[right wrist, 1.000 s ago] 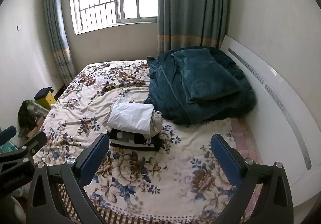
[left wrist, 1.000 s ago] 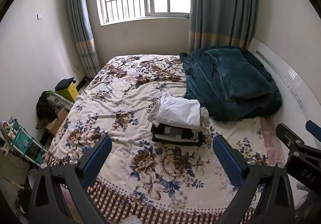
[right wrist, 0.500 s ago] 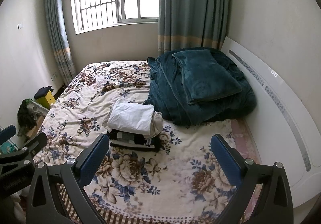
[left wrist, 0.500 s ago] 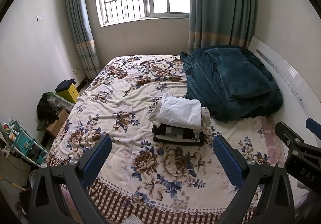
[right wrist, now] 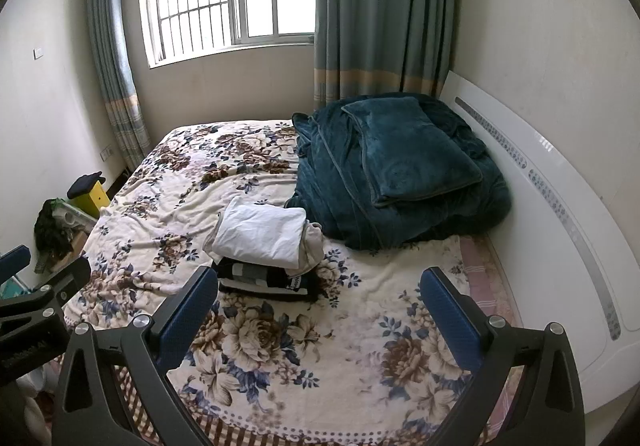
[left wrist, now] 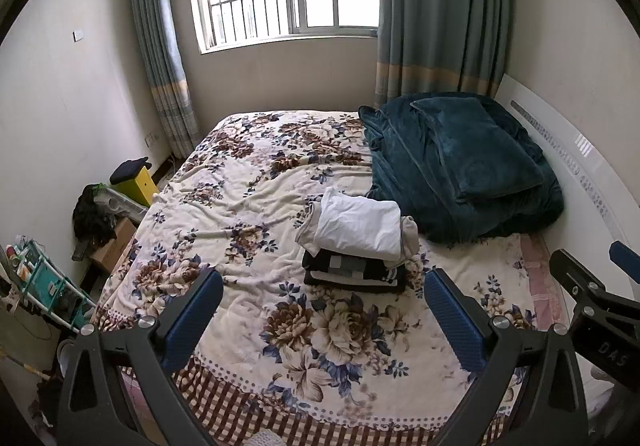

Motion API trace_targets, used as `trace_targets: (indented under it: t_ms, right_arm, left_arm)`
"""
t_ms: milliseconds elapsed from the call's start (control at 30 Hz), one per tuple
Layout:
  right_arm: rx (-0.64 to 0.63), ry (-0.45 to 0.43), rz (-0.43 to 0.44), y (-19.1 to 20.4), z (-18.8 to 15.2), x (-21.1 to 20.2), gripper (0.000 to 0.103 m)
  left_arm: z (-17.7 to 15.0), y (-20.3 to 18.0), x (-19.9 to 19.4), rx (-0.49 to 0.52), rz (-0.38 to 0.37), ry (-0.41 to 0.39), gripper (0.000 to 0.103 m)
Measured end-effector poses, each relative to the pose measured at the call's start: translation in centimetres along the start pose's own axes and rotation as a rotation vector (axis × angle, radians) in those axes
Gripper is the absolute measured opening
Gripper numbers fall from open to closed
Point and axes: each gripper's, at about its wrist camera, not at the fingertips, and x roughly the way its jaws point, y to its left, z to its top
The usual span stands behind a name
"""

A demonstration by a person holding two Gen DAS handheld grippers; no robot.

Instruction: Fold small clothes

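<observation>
- White folded garment [left wrist: 360, 224] tops the dark folded clothes [left wrist: 352, 272], a stack mid-bed on the floral blanket [left wrist: 240, 206], leaving flat folding space.
- Left gripper [left wrist: 320, 320] and right gripper [right wrist: 320, 316]: jaws spread apart, empty, held short of the stack.

My two hand-held tools: left black two-finger gripper [left wrist: 322, 308] and right black two-finger gripper [right wrist: 319, 306], each with triangular cut-out matte arms, ribbed blue rubber finger pads [left wrist: 452, 320], round silver screw heads [left wrist: 498, 321], and faint white lettering on the body.
</observation>
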Motion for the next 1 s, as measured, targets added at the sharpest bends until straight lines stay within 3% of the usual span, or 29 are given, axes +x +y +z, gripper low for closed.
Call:
trace_targets:
  t_ms: [1000]
  right_arm:
    - [0.008,-0.009,-0.003,0.02,0.11,-0.04,0.102]
  left_arm:
    - [-0.03,-0.08,-0.03,-0.008,0.01,-0.002,0.103]
